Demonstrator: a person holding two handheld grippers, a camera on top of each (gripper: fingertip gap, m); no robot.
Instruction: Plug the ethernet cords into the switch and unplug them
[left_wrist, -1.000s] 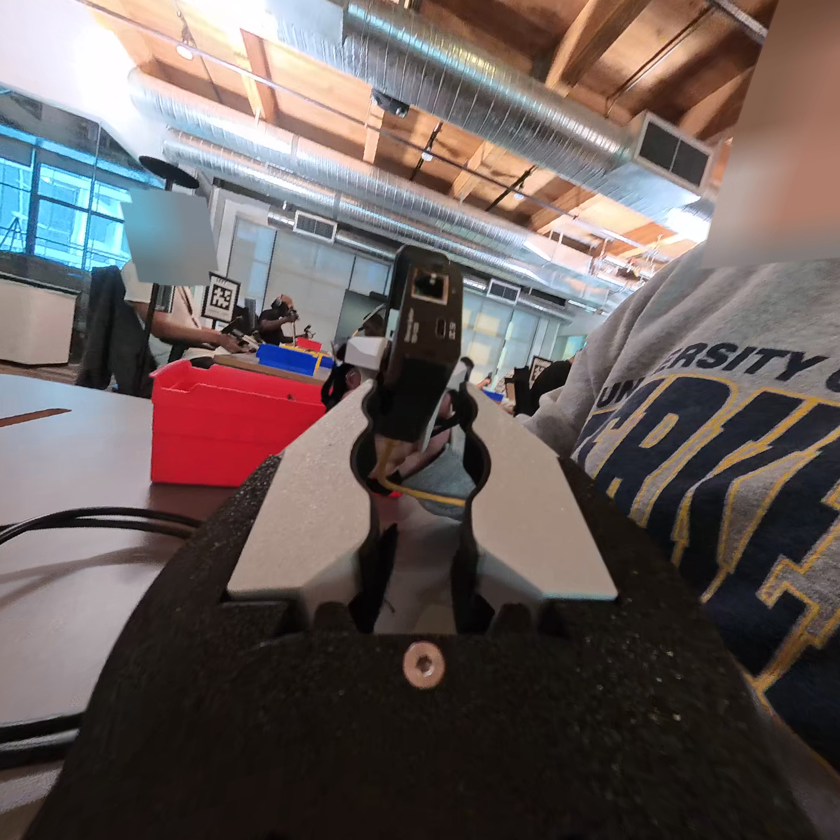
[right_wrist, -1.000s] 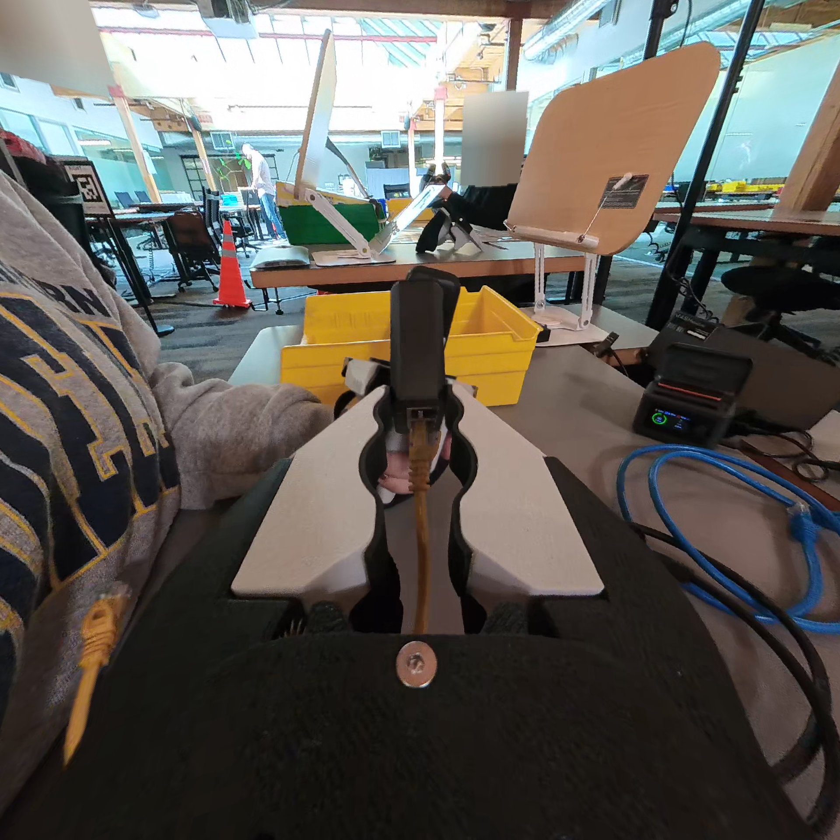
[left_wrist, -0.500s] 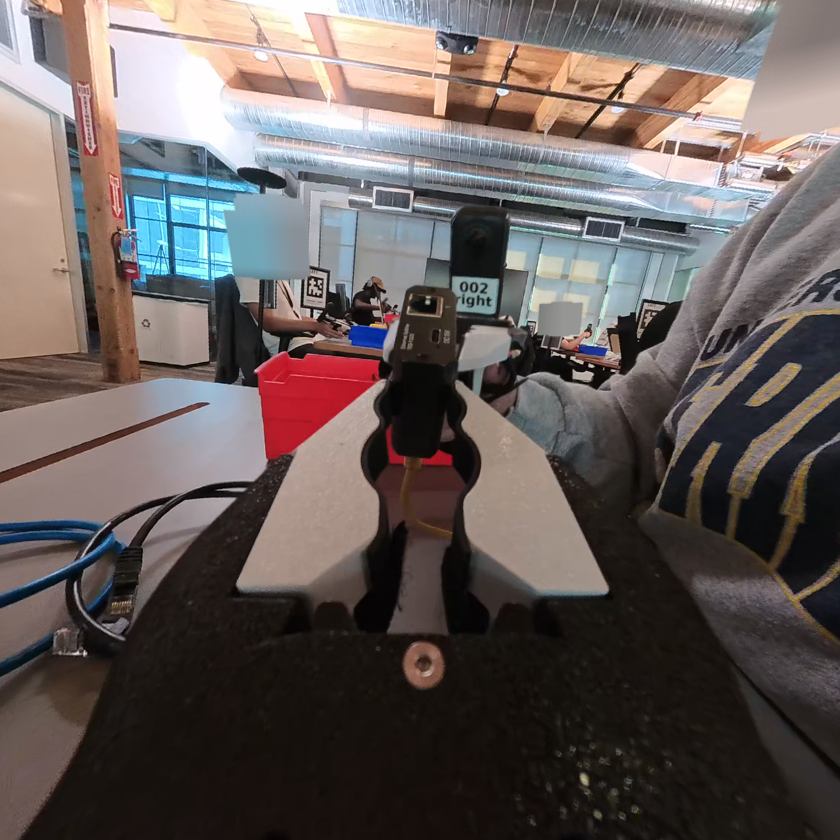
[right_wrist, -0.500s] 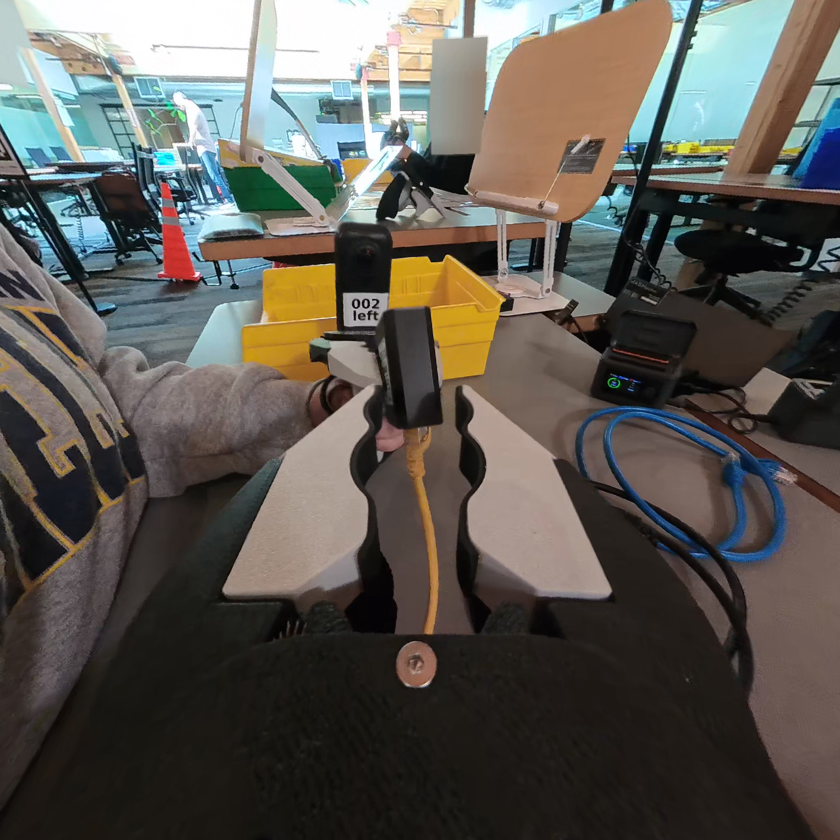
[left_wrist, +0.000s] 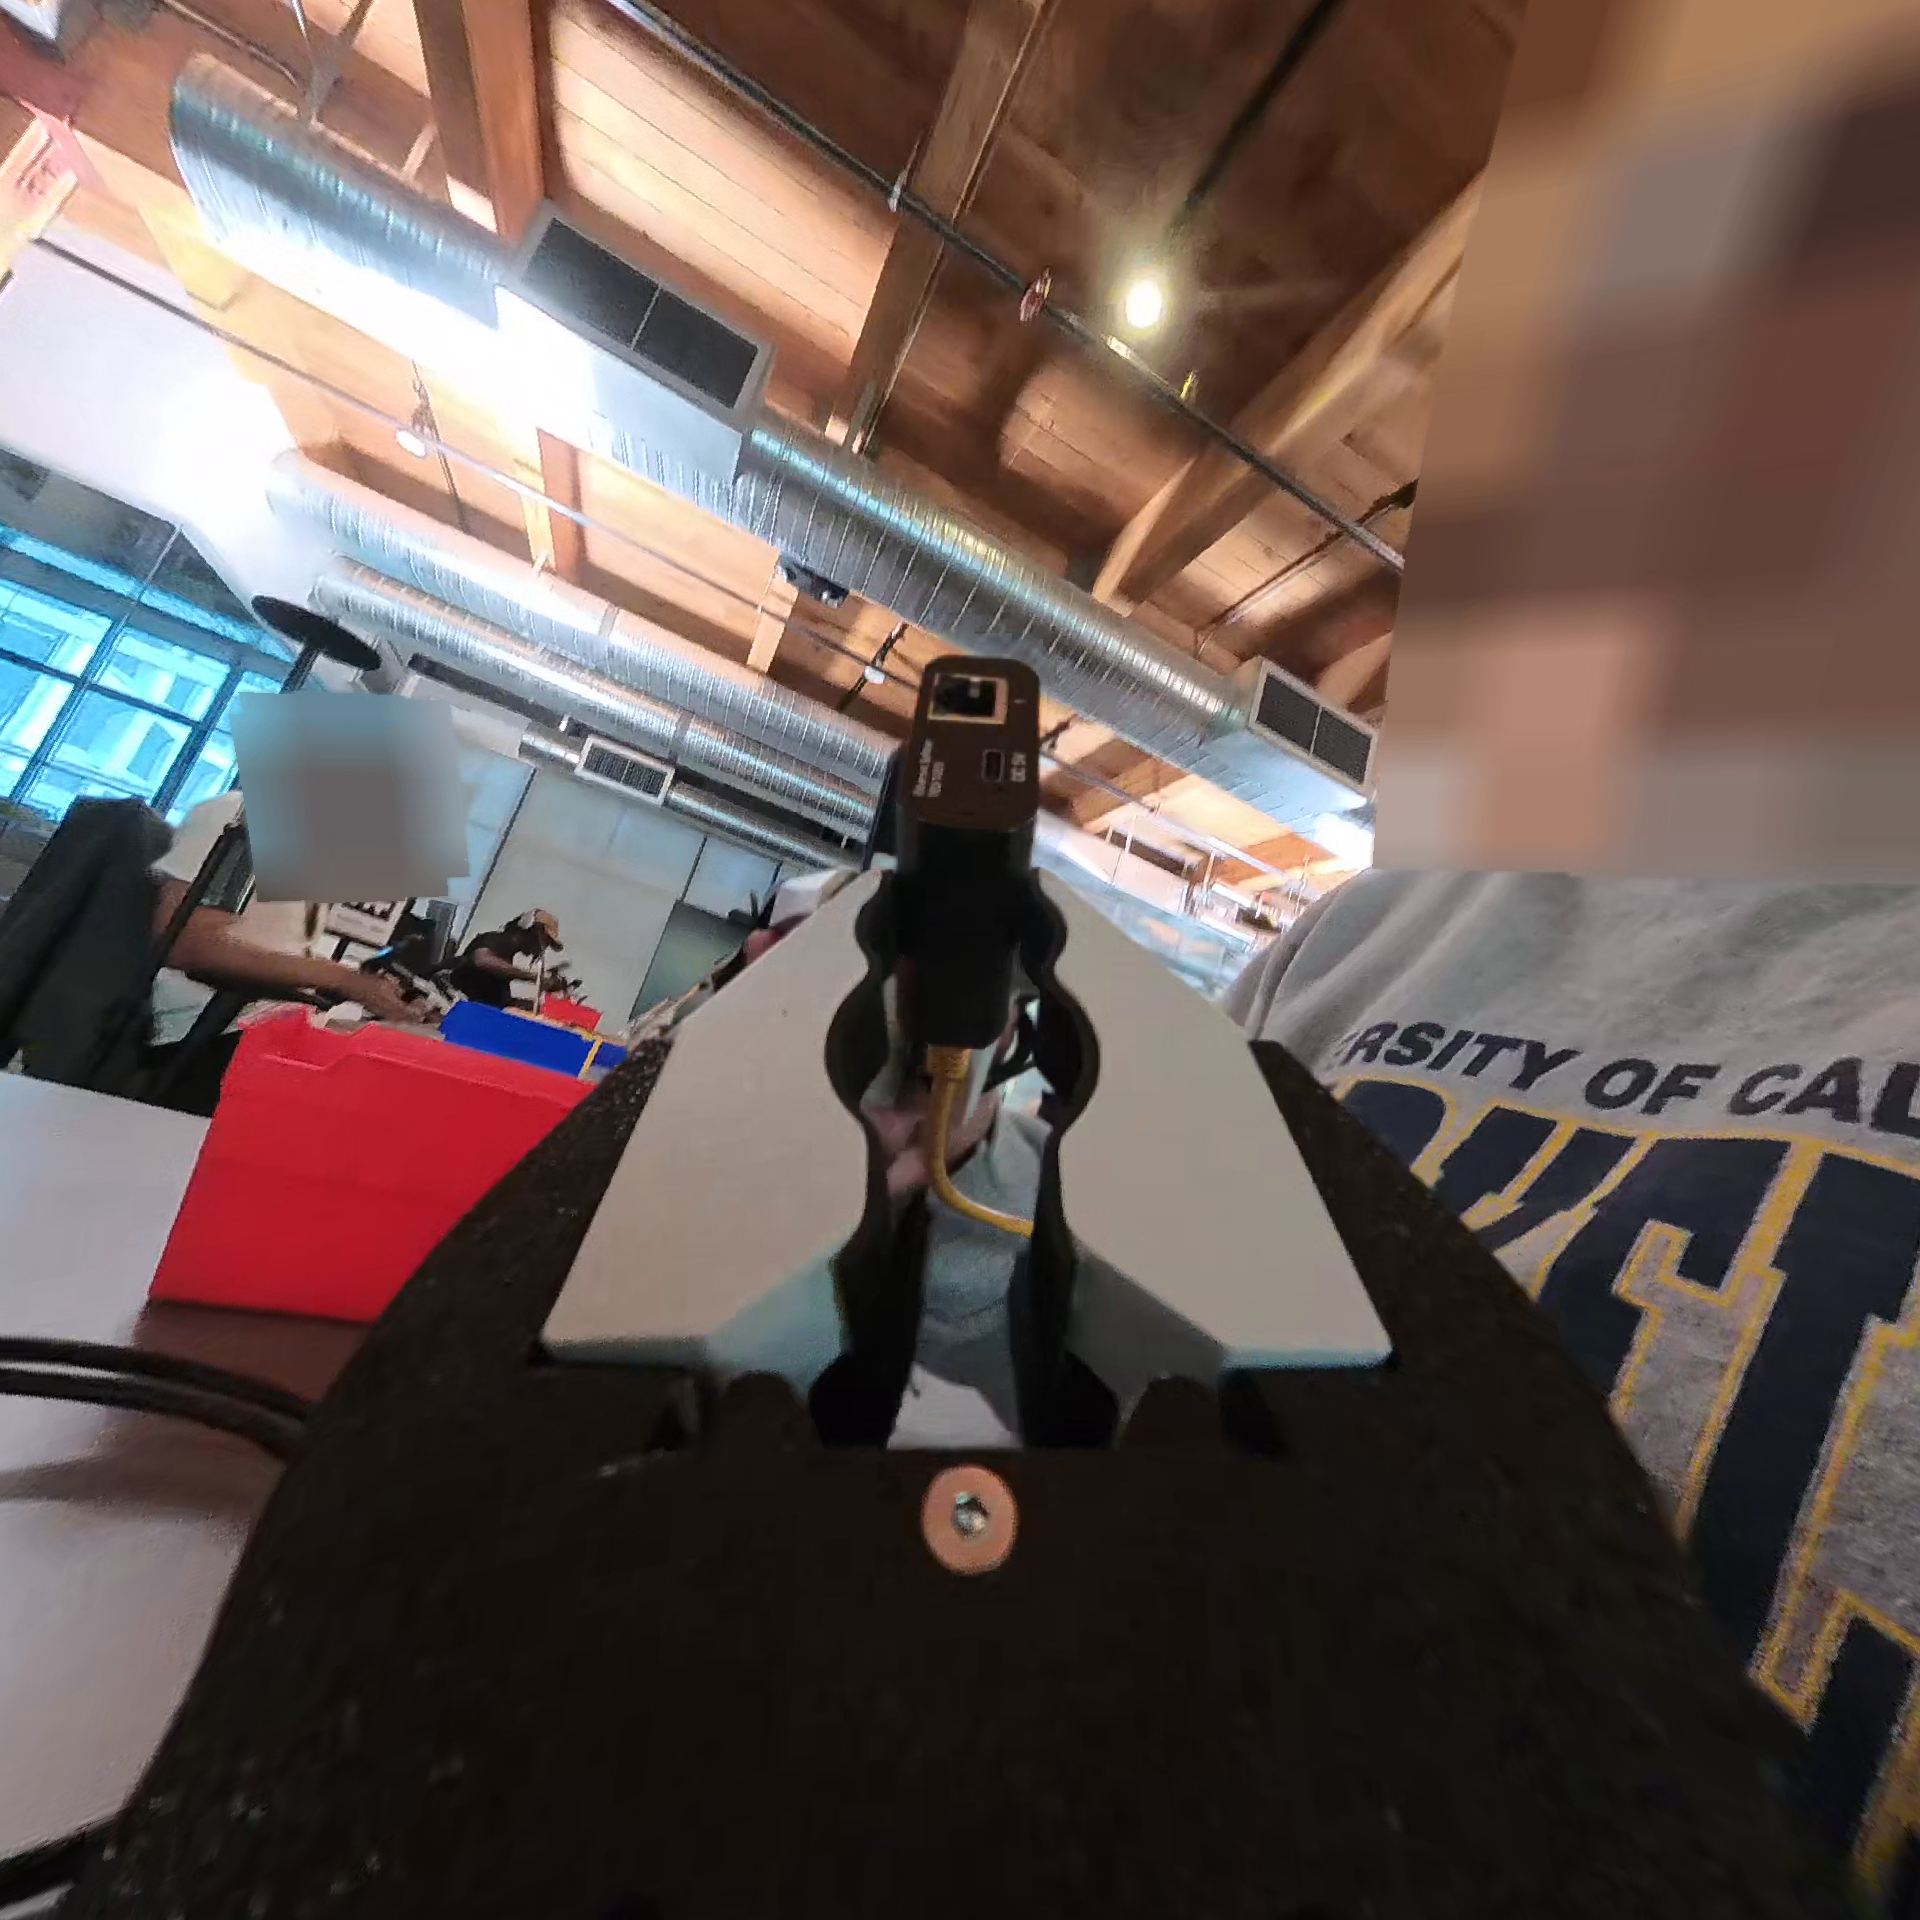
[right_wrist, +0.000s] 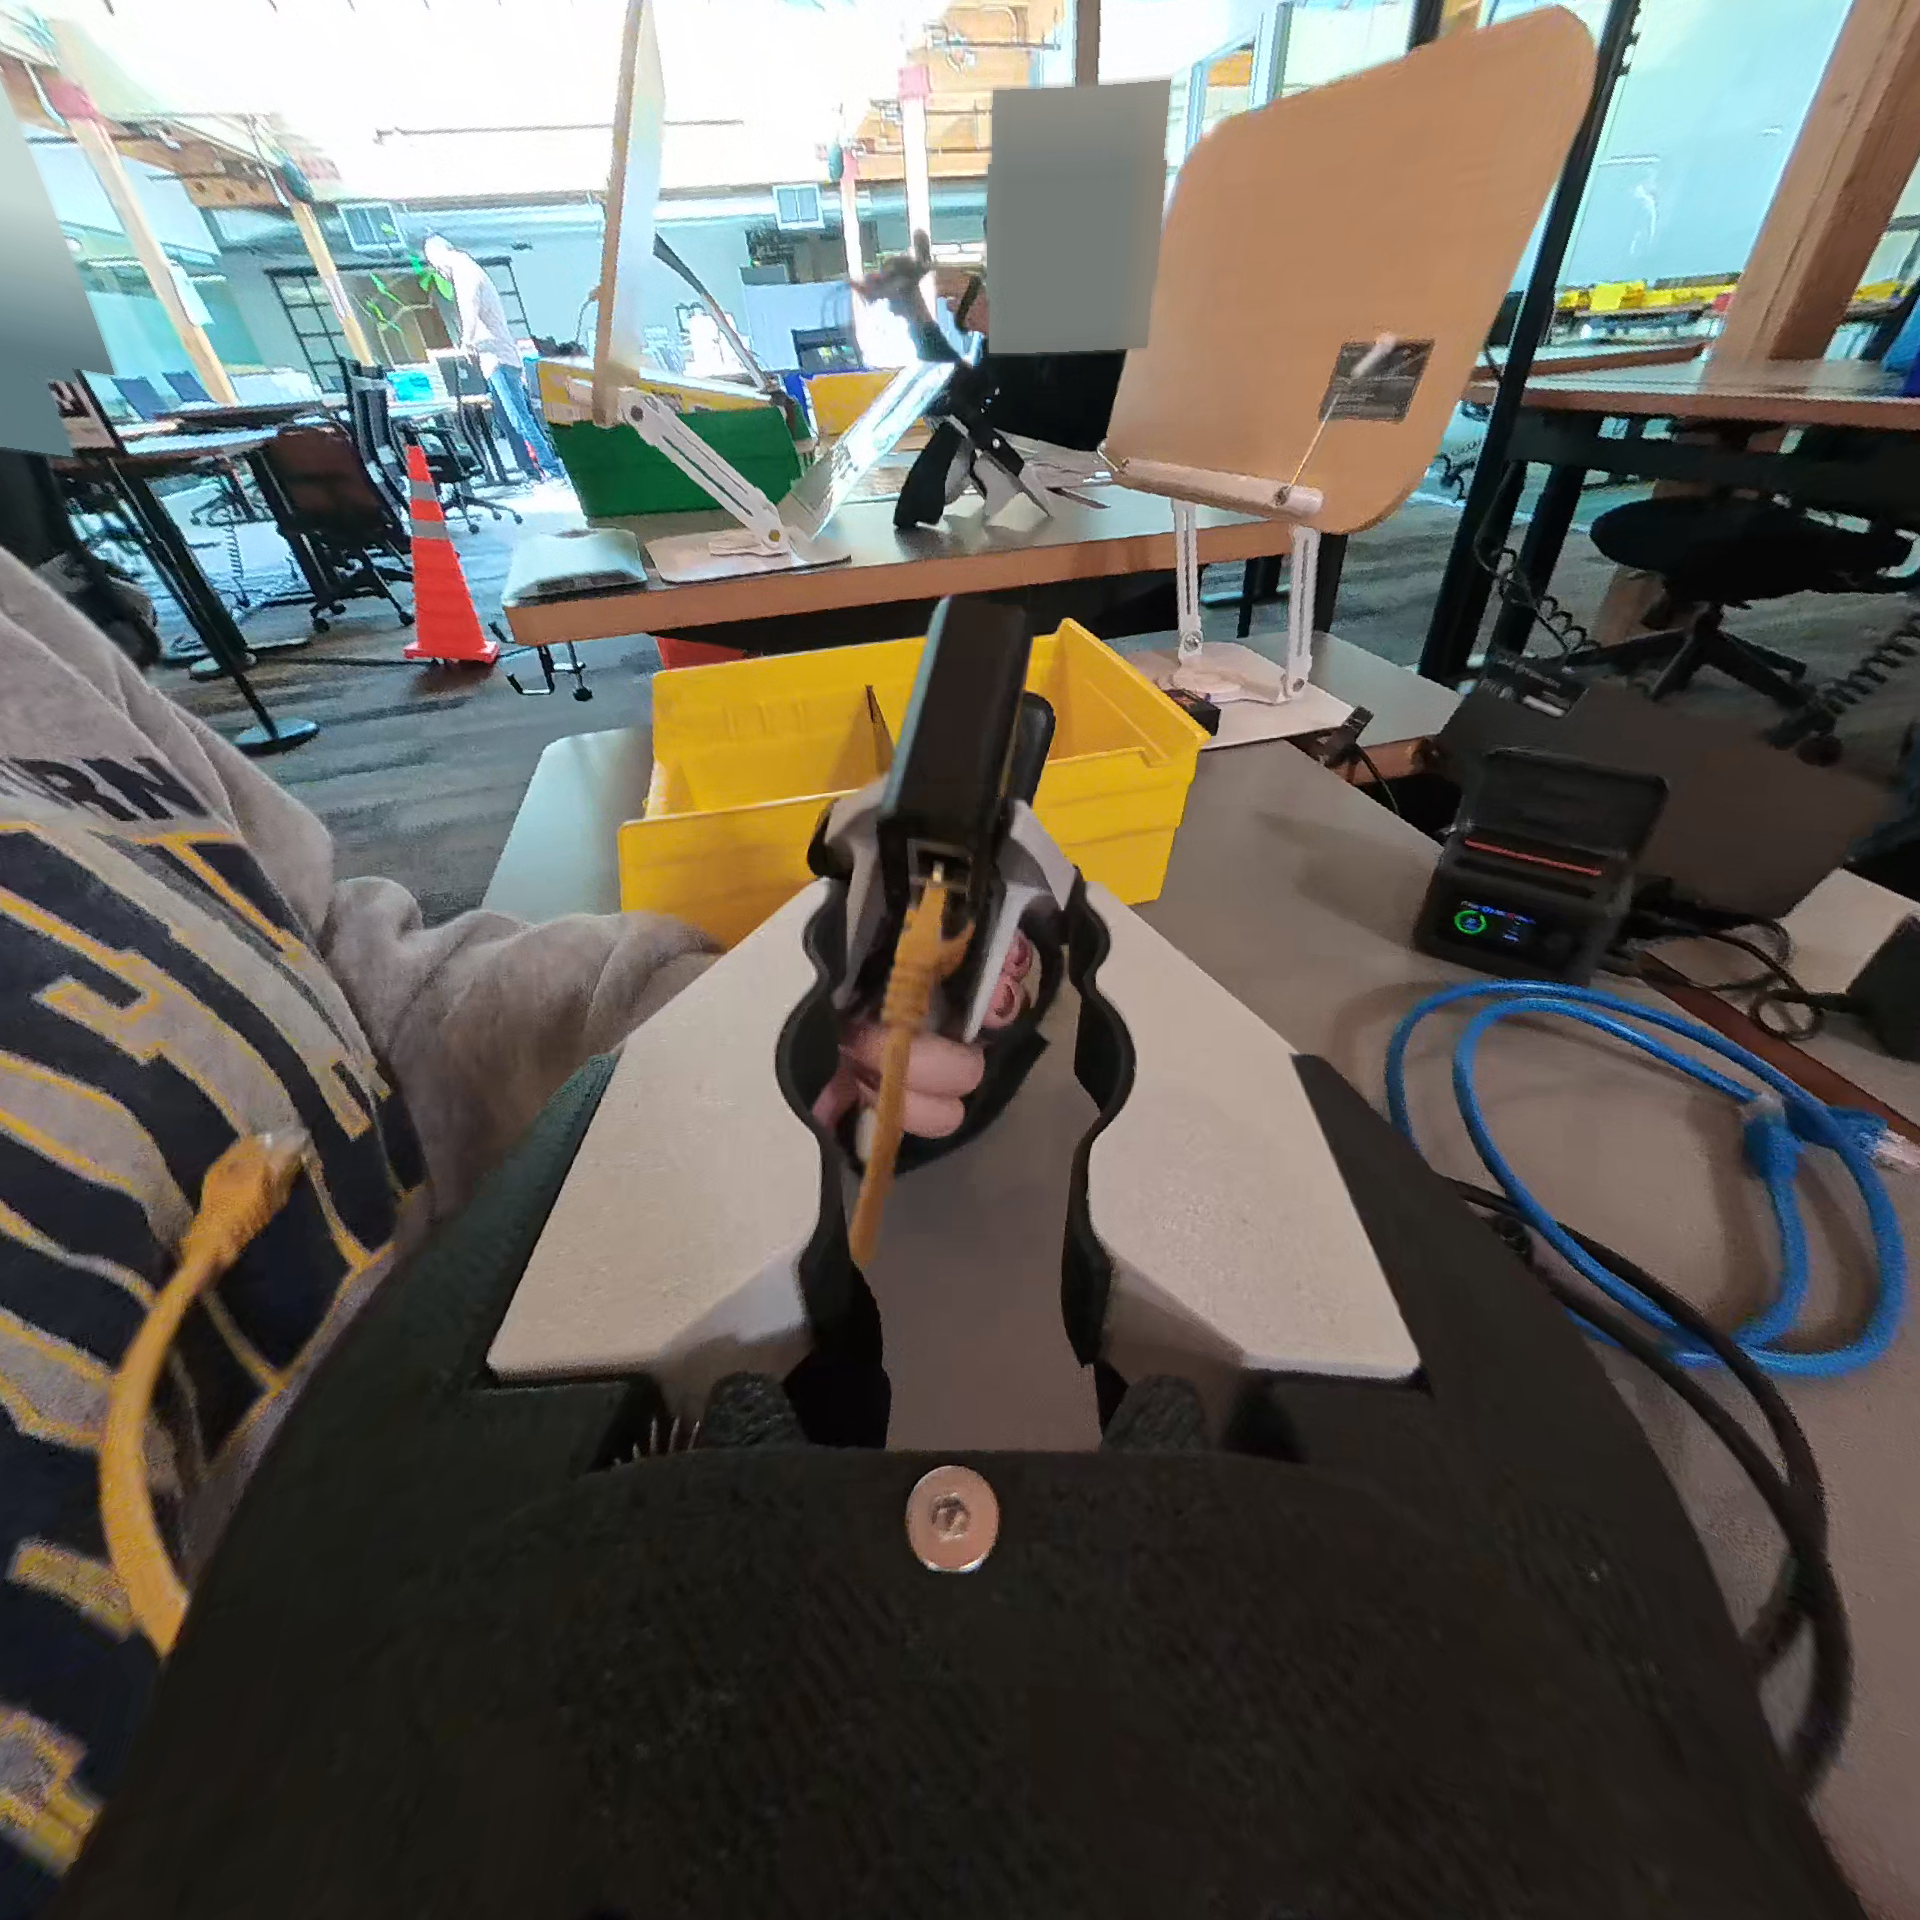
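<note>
My left gripper (left_wrist: 961, 899) is shut on the black switch (left_wrist: 971, 790) and holds it upright off the table, with an empty port on its top end. A yellow ethernet cord (left_wrist: 951, 1081) is plugged into its lower end. In the right wrist view the switch (right_wrist: 961, 717) stands just past my right gripper (right_wrist: 945, 977), which is open. The yellow cord (right_wrist: 899, 1039) runs back between the right gripper's fingers, against the left one. Its free plug (right_wrist: 244, 1174) rests on the person's grey sweatshirt.
A blue ethernet cord (right_wrist: 1662, 1195) and a black cable (right_wrist: 1766, 1403) lie coiled on the grey table (right_wrist: 1299, 935) to the right. A yellow bin (right_wrist: 779, 790) stands behind the switch, with a small black device (right_wrist: 1538, 883) at the right. A red bin (left_wrist: 343, 1174) is on the left side. My left and right fingertips are right by each other. Left tips and right tips are each some 30 centimetres from the small black device (right_wrist: 1538, 883).
The right gripper's jaws have spread wider around the yellow cord. The left gripper has tilted up toward the ceiling with the switch. The cord stays in the switch.
</note>
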